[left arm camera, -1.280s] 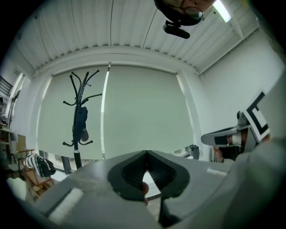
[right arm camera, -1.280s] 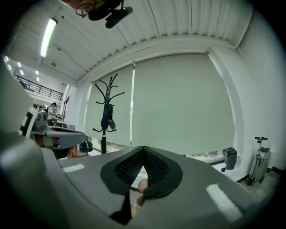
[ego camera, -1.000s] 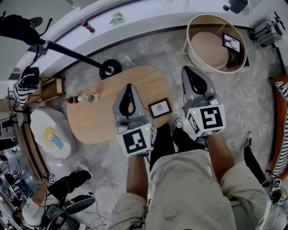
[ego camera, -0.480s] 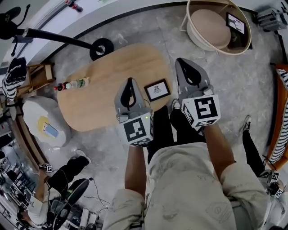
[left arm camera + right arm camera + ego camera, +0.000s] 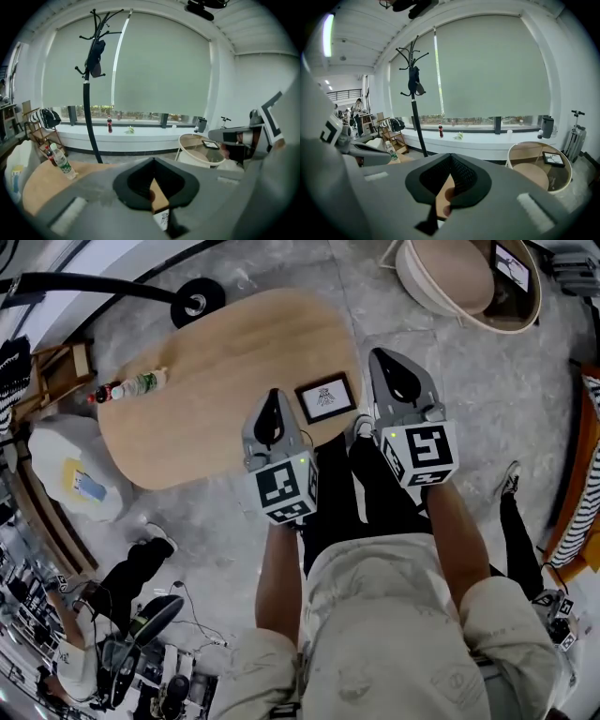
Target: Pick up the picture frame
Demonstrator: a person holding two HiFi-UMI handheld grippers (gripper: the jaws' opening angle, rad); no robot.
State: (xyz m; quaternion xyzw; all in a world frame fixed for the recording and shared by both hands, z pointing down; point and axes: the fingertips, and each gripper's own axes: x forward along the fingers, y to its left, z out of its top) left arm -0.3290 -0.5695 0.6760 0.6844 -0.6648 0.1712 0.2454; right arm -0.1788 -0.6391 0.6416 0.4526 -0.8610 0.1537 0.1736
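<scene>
A bottle (image 5: 131,387) lies far left on the bench (image 5: 216,352), clear of the work. The left hand-held gripper (image 5: 272,404), closed and empty, flanks the frame (image 5: 326,398) at the near edge. The right hand-held gripper (image 5: 386,362), also closed, flanks the other side, so both must open first.

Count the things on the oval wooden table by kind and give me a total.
Picture frame: 1
Bottles: 2, a clear bottle and a dark bottle
Total: 3
</scene>
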